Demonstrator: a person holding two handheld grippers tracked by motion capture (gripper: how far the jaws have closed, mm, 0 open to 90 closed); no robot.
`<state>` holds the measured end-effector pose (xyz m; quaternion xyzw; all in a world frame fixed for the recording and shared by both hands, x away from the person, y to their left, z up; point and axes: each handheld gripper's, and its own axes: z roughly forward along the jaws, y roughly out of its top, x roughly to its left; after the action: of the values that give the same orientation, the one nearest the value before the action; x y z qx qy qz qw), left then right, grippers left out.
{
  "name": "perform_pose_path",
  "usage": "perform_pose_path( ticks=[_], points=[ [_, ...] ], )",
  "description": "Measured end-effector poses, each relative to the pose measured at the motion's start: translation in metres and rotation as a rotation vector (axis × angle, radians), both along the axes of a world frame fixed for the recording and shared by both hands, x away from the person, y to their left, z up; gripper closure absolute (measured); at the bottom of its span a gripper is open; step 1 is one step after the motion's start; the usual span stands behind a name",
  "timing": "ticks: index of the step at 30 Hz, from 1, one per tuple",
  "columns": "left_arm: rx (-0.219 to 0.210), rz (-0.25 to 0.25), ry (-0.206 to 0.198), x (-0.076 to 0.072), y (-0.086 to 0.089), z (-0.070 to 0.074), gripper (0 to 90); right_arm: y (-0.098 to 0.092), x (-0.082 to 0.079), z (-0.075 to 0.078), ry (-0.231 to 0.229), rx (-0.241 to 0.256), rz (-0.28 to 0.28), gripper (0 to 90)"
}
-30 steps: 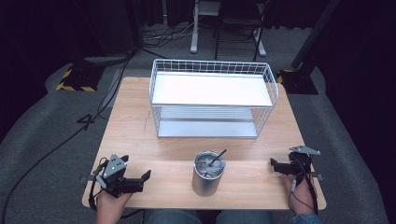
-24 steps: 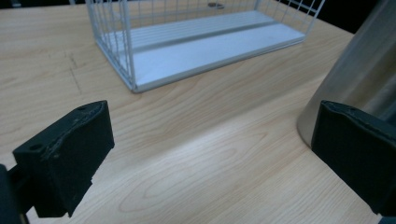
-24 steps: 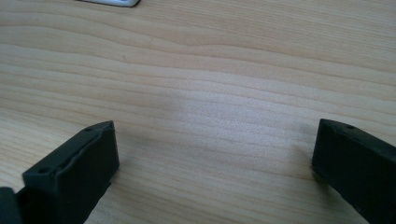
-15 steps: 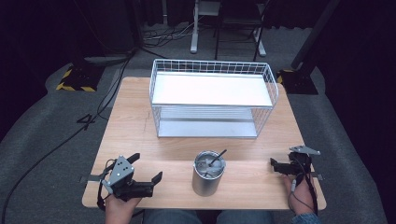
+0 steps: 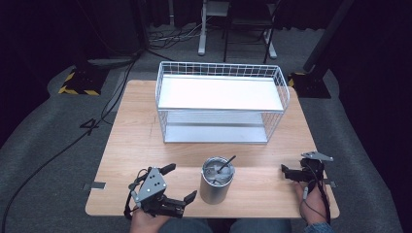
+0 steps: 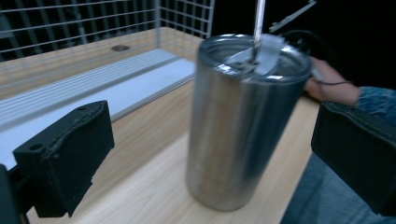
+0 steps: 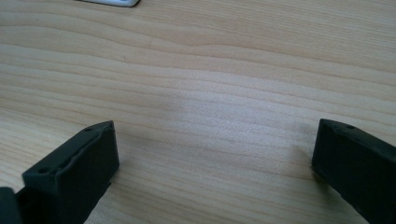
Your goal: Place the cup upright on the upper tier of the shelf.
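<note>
A white wire basket (image 5: 221, 104) stands on the wooden table (image 5: 131, 141).

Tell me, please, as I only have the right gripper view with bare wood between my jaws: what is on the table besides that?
Observer: A steel tumbler stands near the front edge, with a dark straw in its lid.
Operator: Thank you. Is the other gripper near it?
Observer: Yes, the left gripper is open beside it, facing it; in the left gripper view the tumbler sits between the jaws' lines, not yet touched.
Operator: Is anything further back?
Observer: A white wire basket stands behind the tumbler, mid-table, with a white shelf on top.
</note>
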<state>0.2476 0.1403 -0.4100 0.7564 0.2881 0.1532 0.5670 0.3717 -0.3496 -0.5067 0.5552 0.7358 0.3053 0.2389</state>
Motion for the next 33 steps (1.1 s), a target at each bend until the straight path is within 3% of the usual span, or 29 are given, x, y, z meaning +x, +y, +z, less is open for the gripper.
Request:
perform_pose_path(
  ticks=[5, 12, 19, 20, 23, 28, 33],
  points=[
    [-0.012, -0.042, -0.012, 0.001, -0.016, -0.001, 0.0, 0.000, 0.000, 0.000, 0.000, 0.000, 0.000, 0.7],
    [-0.028, -0.058, -0.006, 0.006, -0.035, -0.009, 0.0, 0.000, 0.000, 0.000, 0.000, 0.000, 0.000, 0.7],
    [-0.019, -0.033, -0.009, 0.010, -0.052, -0.017, 0.0, 0.000, 0.000, 0.000, 0.000, 0.000, 0.000, 0.7],
    [0.004, -0.005, -0.005, 0.013, -0.058, -0.020, 0.3, 0.000, 0.000, 0.000, -0.001, 0.000, 0.000, 0.7],
    [0.023, 0.007, -0.010, 0.017, -0.065, -0.025, 0.3, 0.000, 0.000, 0.000, -0.001, 0.000, 0.000, 0.7],
    [0.021, -0.004, 0.002, 0.022, -0.074, -0.030, 0.3, 0.000, 0.000, 0.000, -0.001, 0.000, 0.000, 0.7],
    [0.023, 0.018, -0.015, 0.025, -0.082, -0.035, 0.2, 0.000, 0.000, 0.000, -0.001, 0.000, 0.000, 0.7]
  ],
)
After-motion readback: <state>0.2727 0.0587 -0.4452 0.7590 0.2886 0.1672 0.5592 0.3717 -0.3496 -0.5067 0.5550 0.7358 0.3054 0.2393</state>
